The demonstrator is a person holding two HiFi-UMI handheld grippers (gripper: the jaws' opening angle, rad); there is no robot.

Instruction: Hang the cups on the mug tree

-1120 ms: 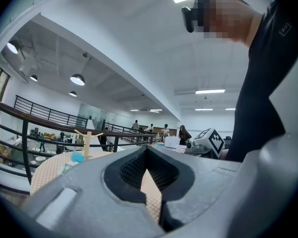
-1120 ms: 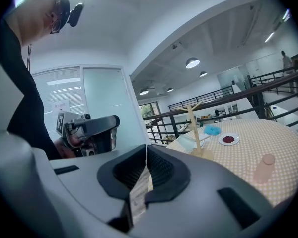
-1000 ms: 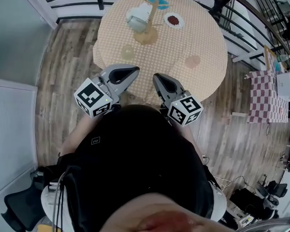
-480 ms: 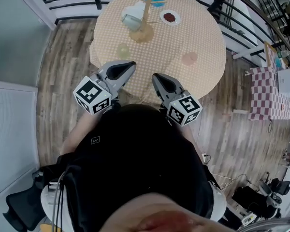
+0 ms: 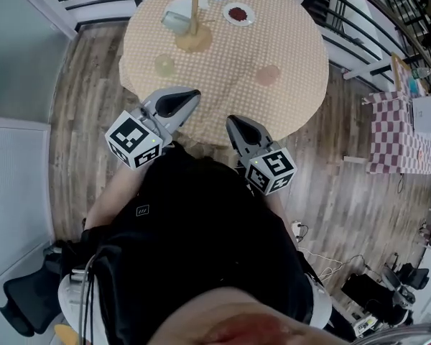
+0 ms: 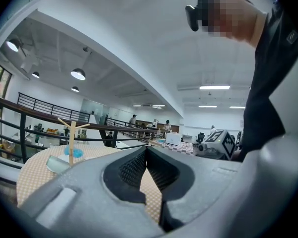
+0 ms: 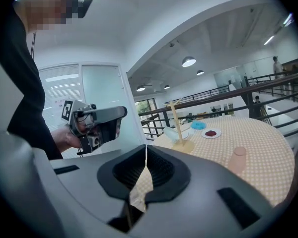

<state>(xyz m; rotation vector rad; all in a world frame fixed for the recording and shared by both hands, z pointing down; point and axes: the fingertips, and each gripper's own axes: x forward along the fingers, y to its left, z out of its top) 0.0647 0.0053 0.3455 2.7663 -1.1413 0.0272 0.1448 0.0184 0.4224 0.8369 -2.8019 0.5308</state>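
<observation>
Tongs both pressed together, empty. My left tongs (image 5: pixel 194 93) nearer green cup (image 5: pixel 164 65), right tongs (image 5: pixel 231 121) nearer pink cup (image 5: pixel 268 75). Both cups ahead on surface (image 5: pixel 302 85), tree (image 5: pixel 195 9) beyond.

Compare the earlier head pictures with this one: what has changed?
The table and mug tree slid up-left in the head view; left gripper and right gripper barely shifted. Nothing grasped or released. Both stay shut, empty; green cup, pink cup unmoved on the table.
</observation>
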